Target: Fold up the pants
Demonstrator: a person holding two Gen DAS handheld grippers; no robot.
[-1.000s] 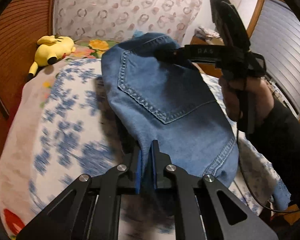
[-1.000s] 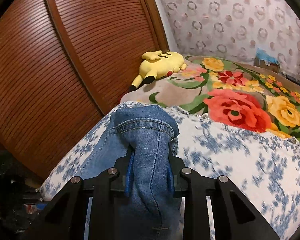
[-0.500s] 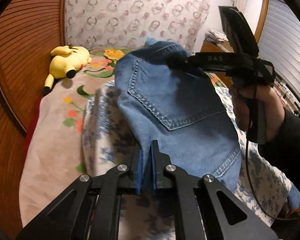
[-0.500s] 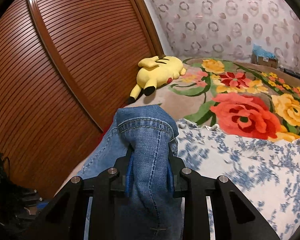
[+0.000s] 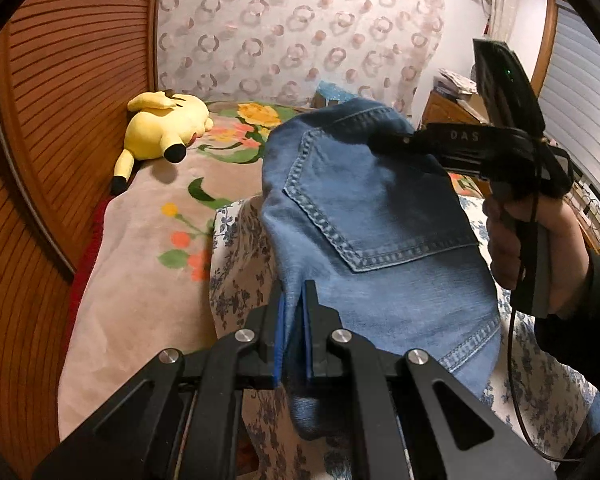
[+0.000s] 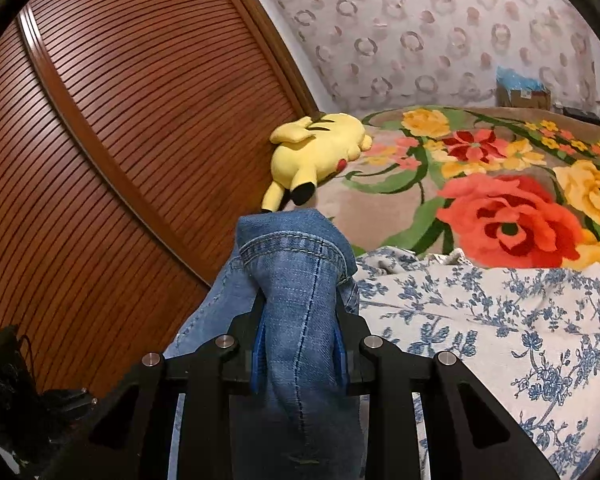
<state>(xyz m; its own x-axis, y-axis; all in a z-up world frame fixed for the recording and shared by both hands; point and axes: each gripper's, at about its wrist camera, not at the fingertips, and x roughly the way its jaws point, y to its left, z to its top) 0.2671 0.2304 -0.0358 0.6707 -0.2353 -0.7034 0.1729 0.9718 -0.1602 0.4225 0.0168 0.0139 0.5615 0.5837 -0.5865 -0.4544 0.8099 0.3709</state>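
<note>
The blue denim pants (image 5: pixel 380 232) hang in the air above the bed, back pocket facing the left wrist camera. My left gripper (image 5: pixel 294 308) is shut on a lower edge of the denim. My right gripper (image 5: pixel 384 142), seen from the left view, is shut on the waistband at the far upper side, held in a hand. In the right wrist view the right gripper (image 6: pixel 300 320) is shut on a thick bunch of the pants (image 6: pixel 300 280), waistband hem sticking up past the fingers.
A blue-flowered white sheet (image 6: pixel 500 320) lies on a floral blanket (image 6: pixel 508 216) on the bed. A yellow plush toy (image 5: pixel 160 128) lies by the slatted wooden wardrobe (image 6: pixel 120 140). A patterned wall is behind. A nightstand (image 5: pixel 452 108) stands far right.
Both grippers have carried the pants toward the head of the bed; the plush toy and floral blanket now appear larger and nearer. Both grips are unchanged.
</note>
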